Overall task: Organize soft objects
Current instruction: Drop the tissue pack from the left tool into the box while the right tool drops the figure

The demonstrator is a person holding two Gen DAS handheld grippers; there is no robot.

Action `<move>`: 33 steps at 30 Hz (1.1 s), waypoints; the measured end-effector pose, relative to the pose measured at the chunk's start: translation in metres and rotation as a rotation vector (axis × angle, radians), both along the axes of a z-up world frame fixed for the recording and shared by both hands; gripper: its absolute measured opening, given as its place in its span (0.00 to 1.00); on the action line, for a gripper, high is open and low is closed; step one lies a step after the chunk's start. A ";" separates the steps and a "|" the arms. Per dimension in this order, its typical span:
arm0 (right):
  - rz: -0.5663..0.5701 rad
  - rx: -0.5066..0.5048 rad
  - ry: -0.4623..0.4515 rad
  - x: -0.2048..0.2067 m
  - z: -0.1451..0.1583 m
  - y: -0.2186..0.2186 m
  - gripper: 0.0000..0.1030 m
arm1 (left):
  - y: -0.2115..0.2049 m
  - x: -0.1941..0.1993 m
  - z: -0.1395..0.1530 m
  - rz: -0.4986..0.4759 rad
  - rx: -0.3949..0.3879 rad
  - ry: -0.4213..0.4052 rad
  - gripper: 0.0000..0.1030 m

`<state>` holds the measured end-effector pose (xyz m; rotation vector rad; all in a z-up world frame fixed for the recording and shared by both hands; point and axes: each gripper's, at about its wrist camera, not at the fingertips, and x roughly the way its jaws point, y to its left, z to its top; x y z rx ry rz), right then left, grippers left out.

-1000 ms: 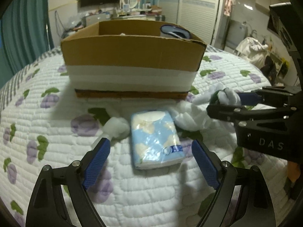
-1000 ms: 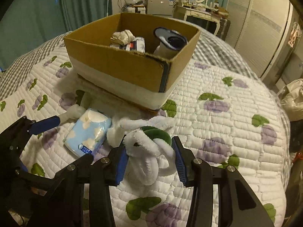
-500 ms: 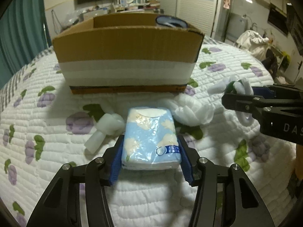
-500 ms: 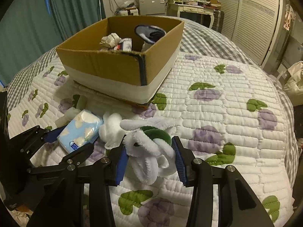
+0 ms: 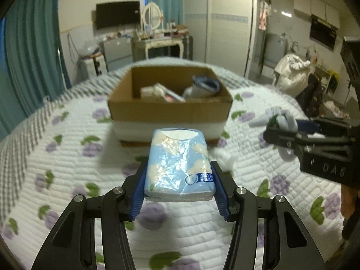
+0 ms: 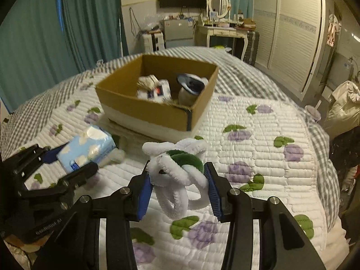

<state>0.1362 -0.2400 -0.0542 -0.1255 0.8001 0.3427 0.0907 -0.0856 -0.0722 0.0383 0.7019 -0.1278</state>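
While both grippers are hanging above the quilted bed (image 5: 67,157), each is carrying one soft item toward the cardboard box (image 5: 169,110) at the far middle of the scene. The left gripper (image 5: 178,193) is clamping a blue tissue pack (image 5: 178,168) by its long sides, near end between the blue pads, with the pack clear of the quilt and pointing at the box. The right gripper (image 6: 178,191) is squeezing a knotted white-and-green chenille bundle (image 6: 178,168), its loops drooping below the pads. Both items are looking light and yielding: the pack's plastic wrap is probably slick and its body compressible, so gripping across the narrow width near the middle seems safest; the bundle is floppy, so pinching the knot rather than a loose loop should be keeping it from unravelling. Inside the box, a rolled sock (image 6: 147,82), a small packet (image 6: 155,92) and a cup-like item (image 6: 191,85) are already lying. A white fluffy piece (image 5: 225,160) is lying on the quilt, near the box.
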 end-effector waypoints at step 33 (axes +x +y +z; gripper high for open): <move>-0.016 0.047 -0.087 0.216 0.027 0.086 0.43 | 0.042 0.204 0.015 -0.058 0.064 -0.066 0.50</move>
